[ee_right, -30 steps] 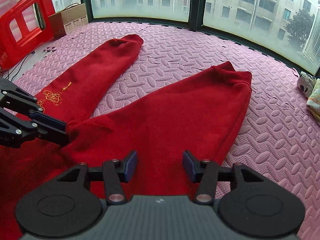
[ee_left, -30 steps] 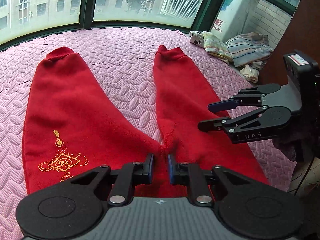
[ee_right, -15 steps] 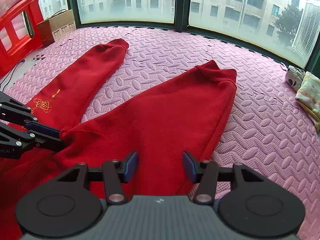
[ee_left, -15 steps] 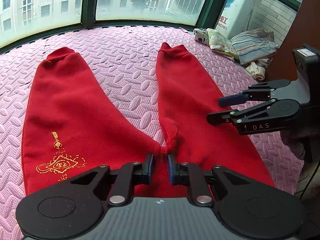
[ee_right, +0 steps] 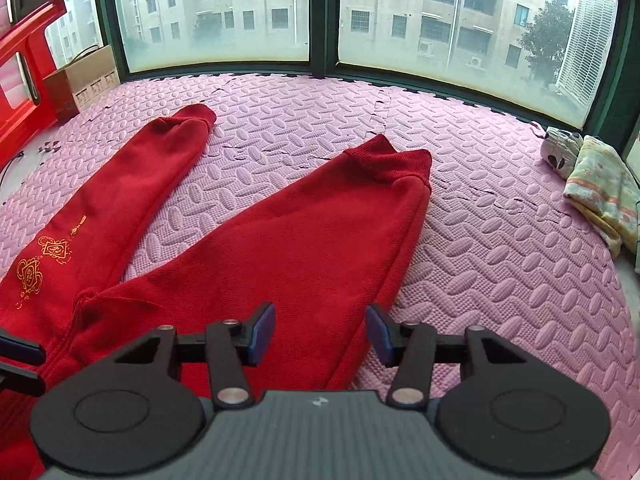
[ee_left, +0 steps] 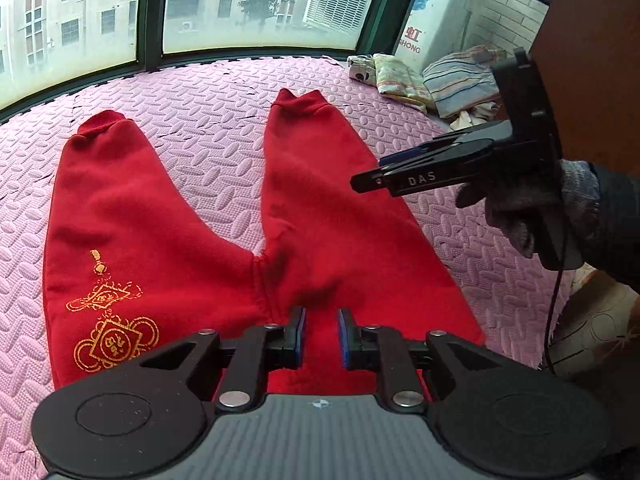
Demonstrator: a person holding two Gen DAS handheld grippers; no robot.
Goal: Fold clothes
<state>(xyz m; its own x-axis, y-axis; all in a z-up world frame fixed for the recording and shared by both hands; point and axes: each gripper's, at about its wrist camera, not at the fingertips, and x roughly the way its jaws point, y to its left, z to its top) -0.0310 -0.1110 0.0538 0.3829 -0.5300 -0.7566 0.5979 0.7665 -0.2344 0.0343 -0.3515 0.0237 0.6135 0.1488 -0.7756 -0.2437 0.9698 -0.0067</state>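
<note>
Red trousers [ee_left: 160, 232] lengthwise, cuffs toward the window; both hand-held grippers [ee_left: 322, 334] [ee_right: 320, 334] apart, empty.

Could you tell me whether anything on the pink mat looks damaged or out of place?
The pink foam mat has small torn gaps along its tile seams, near the cuffs of the red trousers. The trousers themselves lie flat, legs splayed apart.

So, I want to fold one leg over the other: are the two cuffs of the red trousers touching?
Apart. The left wrist view shows the embroidered leg's cuff and the plain leg's cuff with bare pink mat between them.
</note>
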